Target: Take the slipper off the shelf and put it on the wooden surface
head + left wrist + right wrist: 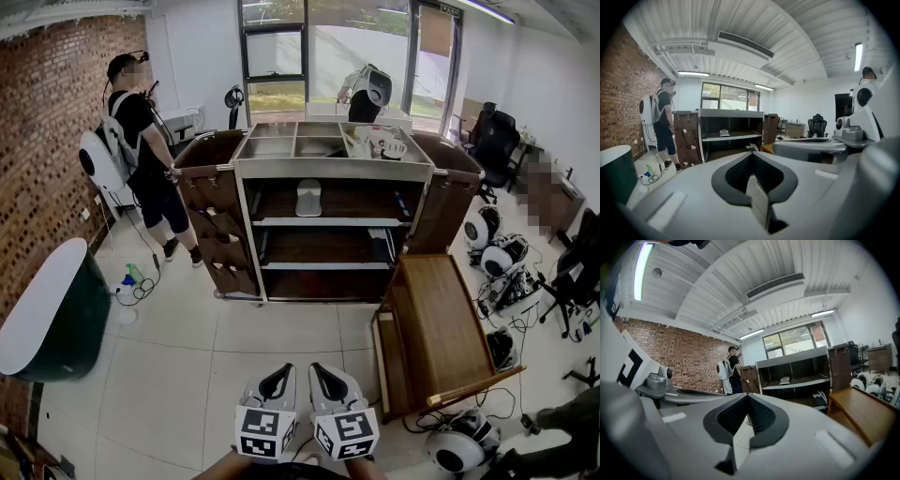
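Note:
A pale grey slipper (308, 197) lies on the upper shelf of a metal shelf cart (323, 222) across the room; it also shows small as the slipper (724, 133) in the left gripper view and the slipper (784, 379) in the right gripper view. The wooden surface (441, 328) is a low table to the right of the cart, seen again as wooden surface (862, 411). My left gripper (275, 382) and right gripper (326, 380) hang side by side at the bottom, far from the shelf, both shut and empty. Each one's own view, left gripper (751, 155) and right gripper (747, 397), shows the jaws together.
A person (141, 141) with a white backpack stands left of the cart by the brick wall. A green tub with a white top (47, 314) sits at left. White round devices (459, 441) and cables lie on the floor at right. More footwear (380, 246) lies on a lower shelf.

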Demonstrator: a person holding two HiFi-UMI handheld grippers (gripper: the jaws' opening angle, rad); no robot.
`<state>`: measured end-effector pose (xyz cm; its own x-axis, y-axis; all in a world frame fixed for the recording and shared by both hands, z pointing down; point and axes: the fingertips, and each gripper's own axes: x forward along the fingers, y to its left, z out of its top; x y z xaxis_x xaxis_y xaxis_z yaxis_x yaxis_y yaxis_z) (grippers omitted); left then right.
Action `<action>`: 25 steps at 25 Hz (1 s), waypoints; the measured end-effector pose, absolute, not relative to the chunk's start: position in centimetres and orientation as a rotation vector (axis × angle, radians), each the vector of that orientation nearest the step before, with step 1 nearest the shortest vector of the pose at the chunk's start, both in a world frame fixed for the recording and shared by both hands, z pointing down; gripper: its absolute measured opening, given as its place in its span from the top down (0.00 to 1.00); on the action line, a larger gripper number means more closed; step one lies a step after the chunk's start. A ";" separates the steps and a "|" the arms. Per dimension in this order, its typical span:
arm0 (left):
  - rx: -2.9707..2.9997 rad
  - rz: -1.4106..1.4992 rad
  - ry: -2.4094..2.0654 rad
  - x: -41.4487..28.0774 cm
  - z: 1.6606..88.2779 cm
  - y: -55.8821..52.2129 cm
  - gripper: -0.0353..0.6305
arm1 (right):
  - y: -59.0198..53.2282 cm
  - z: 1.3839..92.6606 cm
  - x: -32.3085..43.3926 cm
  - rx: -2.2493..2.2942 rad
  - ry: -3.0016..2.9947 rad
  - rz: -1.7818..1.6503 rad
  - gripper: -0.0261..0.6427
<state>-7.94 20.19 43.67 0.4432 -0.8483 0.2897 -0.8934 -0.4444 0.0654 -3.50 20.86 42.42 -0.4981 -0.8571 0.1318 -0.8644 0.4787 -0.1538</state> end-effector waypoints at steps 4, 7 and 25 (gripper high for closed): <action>2.483 0.313 -1.531 -7.7 43.8 17.7 0.94 | 18.7 42.8 -3.6 1.527 -2.671 0.313 0.96; 2.481 0.304 -1.525 -7.7 44.2 15.9 0.94 | 17.0 43.6 -3.7 1.507 -2.656 0.323 0.96; 2.558 0.331 -1.341 -9.6 43.8 -3.4 0.94 | -1.8 44.2 -6.6 1.602 -2.511 0.351 0.96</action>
